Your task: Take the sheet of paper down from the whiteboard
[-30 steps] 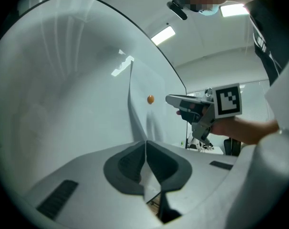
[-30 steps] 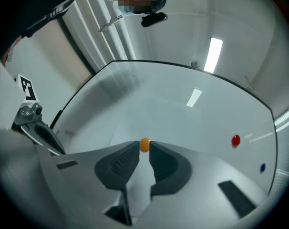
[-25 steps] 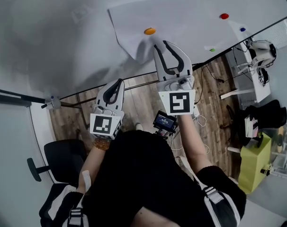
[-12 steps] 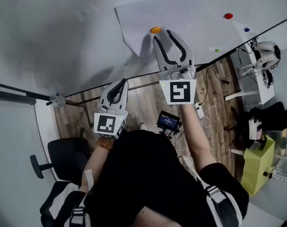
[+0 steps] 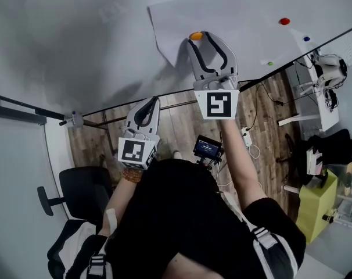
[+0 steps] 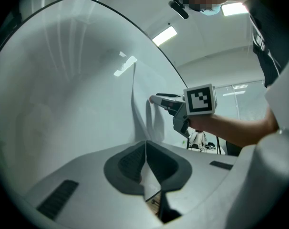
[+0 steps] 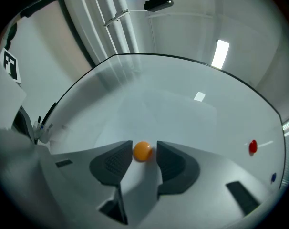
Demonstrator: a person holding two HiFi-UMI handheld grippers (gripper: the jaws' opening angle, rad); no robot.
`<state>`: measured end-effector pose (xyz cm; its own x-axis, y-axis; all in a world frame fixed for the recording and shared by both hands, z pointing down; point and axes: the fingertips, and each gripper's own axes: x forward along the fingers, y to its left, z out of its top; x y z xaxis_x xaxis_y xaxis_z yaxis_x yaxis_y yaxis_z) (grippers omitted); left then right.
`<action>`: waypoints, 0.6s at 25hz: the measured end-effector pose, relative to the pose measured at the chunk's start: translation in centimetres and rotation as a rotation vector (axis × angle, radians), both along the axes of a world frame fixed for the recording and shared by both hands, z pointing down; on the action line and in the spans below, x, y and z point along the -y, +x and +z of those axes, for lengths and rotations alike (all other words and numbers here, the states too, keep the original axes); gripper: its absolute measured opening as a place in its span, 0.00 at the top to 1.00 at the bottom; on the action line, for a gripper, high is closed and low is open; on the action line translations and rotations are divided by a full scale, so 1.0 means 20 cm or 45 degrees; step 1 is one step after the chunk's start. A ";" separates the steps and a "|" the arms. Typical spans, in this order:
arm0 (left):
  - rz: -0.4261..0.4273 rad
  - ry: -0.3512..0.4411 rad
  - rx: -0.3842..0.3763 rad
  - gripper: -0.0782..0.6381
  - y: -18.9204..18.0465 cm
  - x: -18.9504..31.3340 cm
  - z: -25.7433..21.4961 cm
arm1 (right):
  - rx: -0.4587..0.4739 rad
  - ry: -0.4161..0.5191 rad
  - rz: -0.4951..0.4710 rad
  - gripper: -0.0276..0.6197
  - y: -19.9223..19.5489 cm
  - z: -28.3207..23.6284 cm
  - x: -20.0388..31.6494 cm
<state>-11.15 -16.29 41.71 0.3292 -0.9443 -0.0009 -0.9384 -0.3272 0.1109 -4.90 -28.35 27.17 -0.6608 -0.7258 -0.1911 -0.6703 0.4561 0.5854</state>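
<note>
Though raised right up to the whiteboard point(image 5: 77, 34), grips nothing yet with the right gripper point(image 5: 201, 38). Jaws wide apart there, just been opening, with the orange magnet point(image 7: 142, 151) sitting between the pad tips. One pad just beside the magnet, possibly touching; hard to say from the right gripper view. Small gap on the other side.

Sheet of paper point(image 5: 222, 19) up on the whiteboard, close above its lower edge, flat over most of its area. Pinned by that orange magnet near the sheet's lower-left corner, as seen from the head view. Corner itself curled off the board just below the magnet. Same loose edge standing away from the board in the left gripper view.

Red magnet point(image 5: 284, 21) further along toward the board's right edge, well apart from the orange one. Blue magnet point(image 5: 306, 39) and green magnet point(image 5: 270, 63) nearer to the lower edge.

Lower down, left gripper point(image 5: 154, 100) held level with the board's lower edge in the head view, well apart from the sheet. Jaws closed together, nothing between them, facing bare board to the left of the paper.

Wooden floor point(image 5: 182, 121) below the board's lower edge.
</note>
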 end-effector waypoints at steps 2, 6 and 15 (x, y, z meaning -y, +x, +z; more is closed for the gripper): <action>0.000 -0.006 0.002 0.87 -0.01 0.00 0.02 | -0.004 -0.002 0.005 0.71 -0.01 0.01 0.01; -0.010 -0.019 -0.014 0.87 -0.04 0.00 0.05 | -0.041 -0.009 0.008 0.71 -0.03 0.04 0.03; -0.007 -0.020 -0.017 0.87 -0.03 0.01 0.06 | -0.055 -0.033 -0.009 0.77 -0.04 0.06 0.03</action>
